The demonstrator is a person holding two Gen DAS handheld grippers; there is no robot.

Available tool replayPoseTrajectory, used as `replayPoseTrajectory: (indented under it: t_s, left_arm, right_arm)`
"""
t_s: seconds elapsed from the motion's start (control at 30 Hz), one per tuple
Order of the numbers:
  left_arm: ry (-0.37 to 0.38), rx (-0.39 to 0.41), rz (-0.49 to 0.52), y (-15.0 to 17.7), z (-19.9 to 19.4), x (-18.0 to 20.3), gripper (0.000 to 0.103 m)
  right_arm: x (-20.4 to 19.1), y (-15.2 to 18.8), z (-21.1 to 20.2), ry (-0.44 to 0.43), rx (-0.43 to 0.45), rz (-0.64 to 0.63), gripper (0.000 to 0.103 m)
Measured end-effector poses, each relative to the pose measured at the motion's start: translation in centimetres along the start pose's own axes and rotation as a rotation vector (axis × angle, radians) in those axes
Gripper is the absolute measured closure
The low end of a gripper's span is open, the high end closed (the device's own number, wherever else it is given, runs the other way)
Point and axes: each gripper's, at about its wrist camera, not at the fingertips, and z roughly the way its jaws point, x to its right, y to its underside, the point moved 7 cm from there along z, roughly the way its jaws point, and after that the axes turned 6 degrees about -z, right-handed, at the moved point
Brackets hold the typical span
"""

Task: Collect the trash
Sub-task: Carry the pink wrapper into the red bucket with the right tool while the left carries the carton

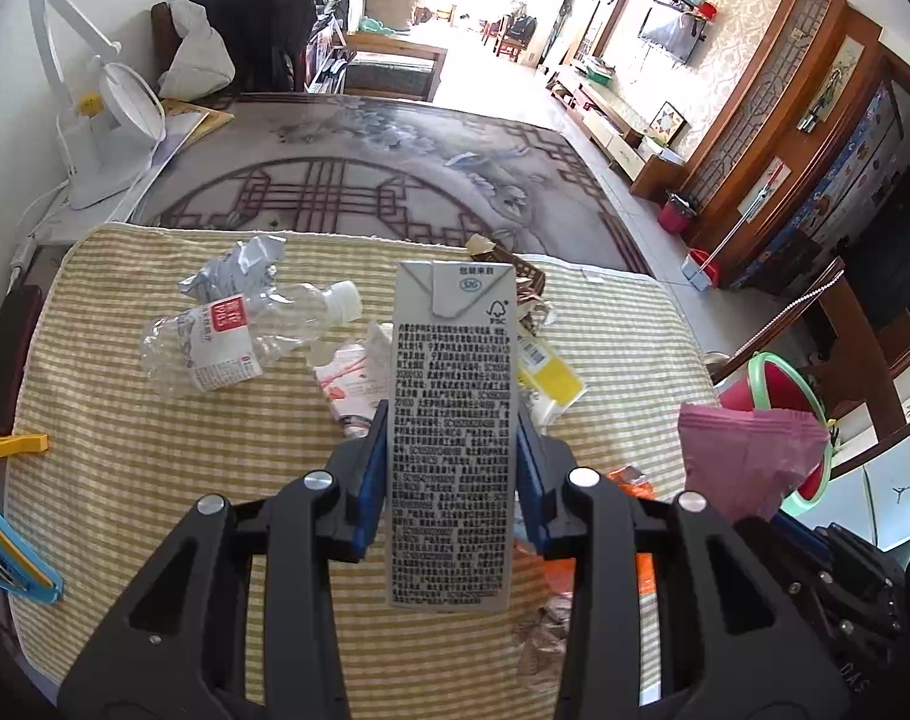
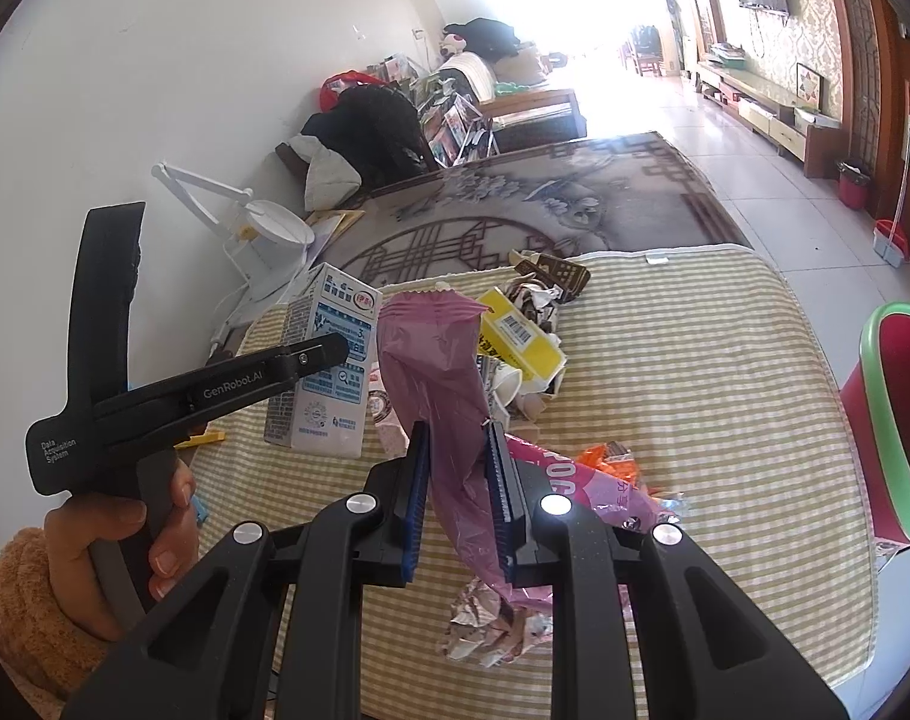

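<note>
Striped yellow cloth (image 1: 155,480) still messy | my left claw (image 1: 452,483) squeezes grey printed milk carton (image 1: 452,420) | my right claw (image 2: 458,501) squeezes crinkly pink plastic wrapper (image 2: 437,372) | next I drop both in red green-rimmed bin (image 2: 899,414)

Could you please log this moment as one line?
left gripper: shut on grey printed milk carton | right gripper: shut on crumpled pink plastic bag | red green-rimmed bin: right of the mat
</note>
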Motion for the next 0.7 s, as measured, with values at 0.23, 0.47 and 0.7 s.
replayPoseTrajectory:
  t_s: [0.23,0.47,0.7]
  left_arm:
    - [0.001,0.021,0.003,0.0,0.1,3.1,0.067]
    - [-0.012,0.051,0.001,0.3,0.2,6.8,0.067]
    - [-0.039,0.053,0.022,1.3,0.5,10.2,0.067]
  right_arm:
    - [2.4,-0.7,-1.4,-0.010,0.016,-0.015,0.085]
    - [5.5,-1.3,-3.0,-0.029,0.031,-0.033,0.085]
    - [8.5,-1.1,-4.1,-0.054,0.034,-0.018,0.085]
